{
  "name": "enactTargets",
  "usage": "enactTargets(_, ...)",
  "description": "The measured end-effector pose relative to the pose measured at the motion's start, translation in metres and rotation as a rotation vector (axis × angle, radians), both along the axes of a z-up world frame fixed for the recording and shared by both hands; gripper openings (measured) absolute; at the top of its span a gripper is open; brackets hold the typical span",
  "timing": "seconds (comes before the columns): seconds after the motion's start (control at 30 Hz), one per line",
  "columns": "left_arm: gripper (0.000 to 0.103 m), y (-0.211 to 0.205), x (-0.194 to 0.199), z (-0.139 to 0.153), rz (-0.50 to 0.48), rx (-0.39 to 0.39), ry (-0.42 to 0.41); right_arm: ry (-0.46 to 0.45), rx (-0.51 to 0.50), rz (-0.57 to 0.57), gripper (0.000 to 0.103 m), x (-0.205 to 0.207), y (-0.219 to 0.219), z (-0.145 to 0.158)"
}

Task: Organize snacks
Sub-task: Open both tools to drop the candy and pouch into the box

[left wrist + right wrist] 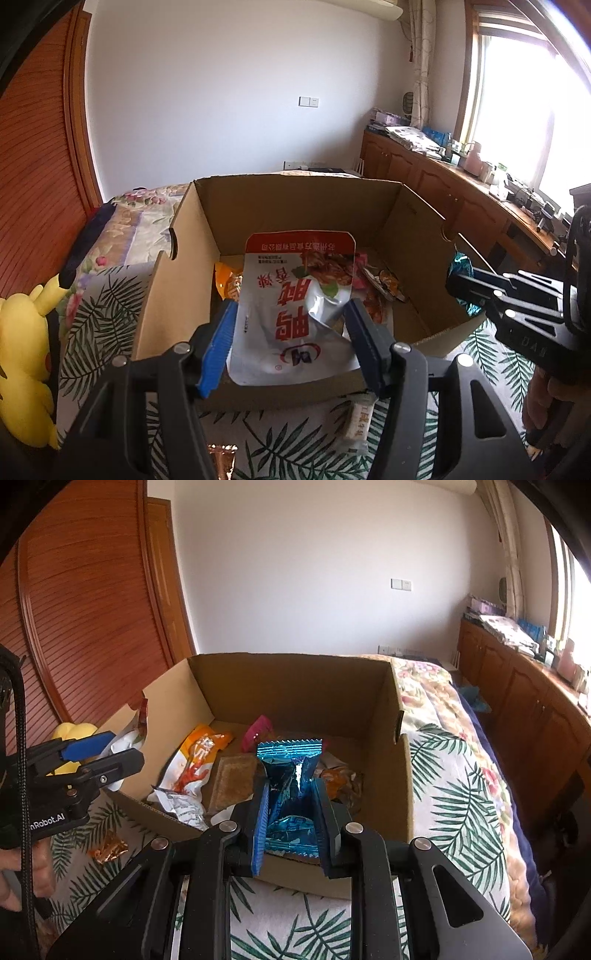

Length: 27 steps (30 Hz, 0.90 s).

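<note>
Cardboard walls of the open box stand on a leaf-print bed cover, with bare floor showing only at the far right corner inside; the rest is littered with snack packets. Above the rim the air is clear, and both grippers hang over the near wall.

Between the blue pads of the left gripper sits a silver and red pouch, clamped at its sides. Its long axis runs away from the camera, its red-banded end pointing at the far wall, printing upside down, its near end just over the box's near edge. The right gripper is closed on a blue foil packet, its crimped end up and forward, above the box's near half.

Inside lie an orange and white packet, a brown block and a pink wrapper; those under the held packs are hidden. A yellow plush toy is cut off at the left edge. On the cover before the box, a white bar and a copper wrapper are hard to read.
</note>
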<state>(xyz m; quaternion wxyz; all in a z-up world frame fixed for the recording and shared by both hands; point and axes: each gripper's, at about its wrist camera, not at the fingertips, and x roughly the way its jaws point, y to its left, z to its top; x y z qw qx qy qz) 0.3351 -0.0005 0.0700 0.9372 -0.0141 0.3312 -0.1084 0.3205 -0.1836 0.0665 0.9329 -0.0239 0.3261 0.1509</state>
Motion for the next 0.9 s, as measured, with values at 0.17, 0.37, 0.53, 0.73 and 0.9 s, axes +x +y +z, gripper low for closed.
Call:
enactTargets(0.17,0.061,-0.006,0.001,-0.002,0.005,0.014,0.004,0.001,0.007,0.0,0.028,0.002,0.002,0.002)
enactTargets(0.37,0.069,-0.002,0.0,0.003,0.016,0.004,-0.016,-0.007,0.019,-0.001,0.031,-0.001,0.002,0.003)
enactTargets(0.53,0.069,0.0,-0.003,0.011,0.013,0.001,-0.032,-0.02,0.034,0.005,0.031,-0.008,0.0,0.007)
enactTargets(0.73,0.071,0.002,-0.019,0.022,-0.015,0.01,-0.063,-0.053,0.051,0.028,0.031,-0.028,0.005,0.016)
enactTargets(0.9,0.072,0.006,-0.038,0.037,-0.043,0.034,-0.096,-0.075,0.044,0.065,0.031,-0.045,0.015,0.025)
